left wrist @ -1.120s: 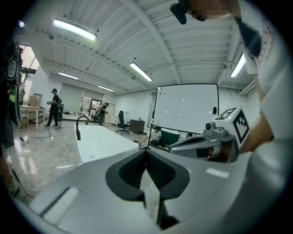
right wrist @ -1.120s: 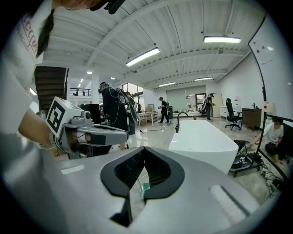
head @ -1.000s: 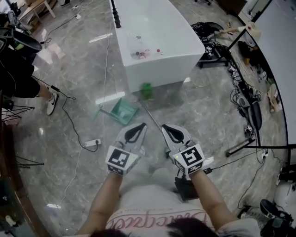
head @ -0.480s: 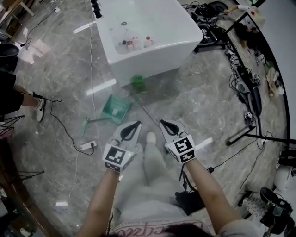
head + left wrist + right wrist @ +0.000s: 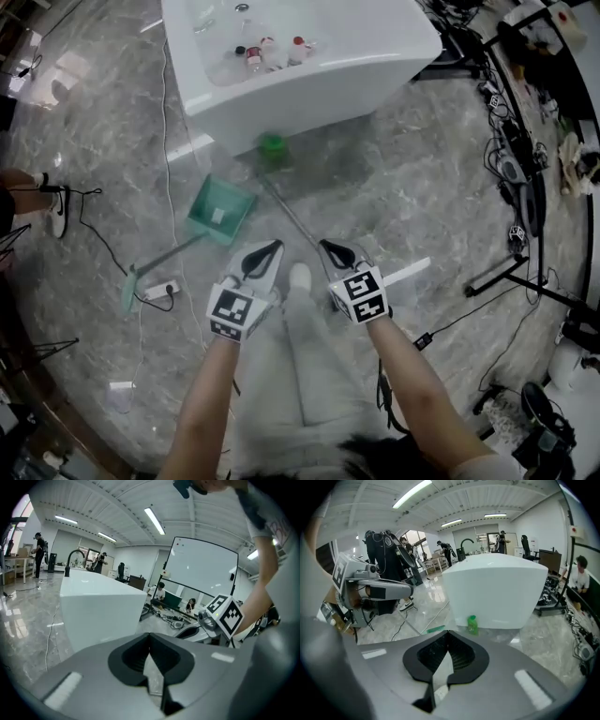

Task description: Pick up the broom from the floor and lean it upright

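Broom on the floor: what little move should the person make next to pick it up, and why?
Probably open the right gripper before going lower. Its jaws are shut with nothing between them, so it cannot take anything yet. The broom lies flat, with its green head by the white counter and its thin handle running toward that gripper, the nearer of the two.

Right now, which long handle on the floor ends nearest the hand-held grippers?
The broom pole, running from the green piece by the white counter; the dustpan handle angles away left toward the power strip.
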Available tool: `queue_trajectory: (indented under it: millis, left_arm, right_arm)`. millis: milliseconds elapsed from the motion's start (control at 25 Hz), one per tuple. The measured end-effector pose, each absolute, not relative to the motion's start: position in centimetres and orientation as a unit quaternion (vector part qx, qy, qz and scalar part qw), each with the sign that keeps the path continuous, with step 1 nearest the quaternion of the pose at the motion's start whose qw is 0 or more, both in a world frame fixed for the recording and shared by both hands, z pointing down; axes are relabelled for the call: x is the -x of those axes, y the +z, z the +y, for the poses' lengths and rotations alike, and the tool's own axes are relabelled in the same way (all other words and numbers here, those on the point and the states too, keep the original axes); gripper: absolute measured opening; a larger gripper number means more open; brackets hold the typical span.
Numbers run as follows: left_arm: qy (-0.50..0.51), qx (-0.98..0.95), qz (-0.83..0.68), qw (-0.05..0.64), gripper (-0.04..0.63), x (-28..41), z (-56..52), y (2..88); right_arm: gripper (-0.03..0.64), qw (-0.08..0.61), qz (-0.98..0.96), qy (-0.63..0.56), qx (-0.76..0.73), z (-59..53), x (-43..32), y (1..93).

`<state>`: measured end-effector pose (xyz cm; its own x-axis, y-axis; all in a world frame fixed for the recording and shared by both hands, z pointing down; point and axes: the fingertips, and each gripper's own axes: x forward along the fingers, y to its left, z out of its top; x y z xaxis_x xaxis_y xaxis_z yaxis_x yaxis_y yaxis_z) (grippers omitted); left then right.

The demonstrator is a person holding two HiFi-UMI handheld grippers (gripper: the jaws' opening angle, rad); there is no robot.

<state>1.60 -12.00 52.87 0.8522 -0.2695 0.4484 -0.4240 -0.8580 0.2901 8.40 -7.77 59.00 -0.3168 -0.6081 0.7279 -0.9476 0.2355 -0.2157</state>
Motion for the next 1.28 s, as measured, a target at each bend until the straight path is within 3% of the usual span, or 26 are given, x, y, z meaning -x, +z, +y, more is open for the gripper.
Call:
queue_trajectory:
  millis: [280,640,1280]
  left_arm:
    - [0.262,-0.937,-0.154,0.171,0.0,-3.1,-11.3,63.6]
    - [0.283,-0.924,-0.15,0.211,0.0,-2.8,-10.6,74.3]
    - [0.296,-0.911,-0.176,0.225,0.0,-2.3,-14.1,85.9]
  right_arm:
    - [0.003,0.292,-0.73,0.361,-0.502,-8.5,-7.8,69.2]
    - [0.026,0.349,-0.704,0.403,-0.469,-7.6,-6.3,82.7]
    - [0.086,0.433,-0.659,0.432,-0.438,-9.0,-6.6,99.8]
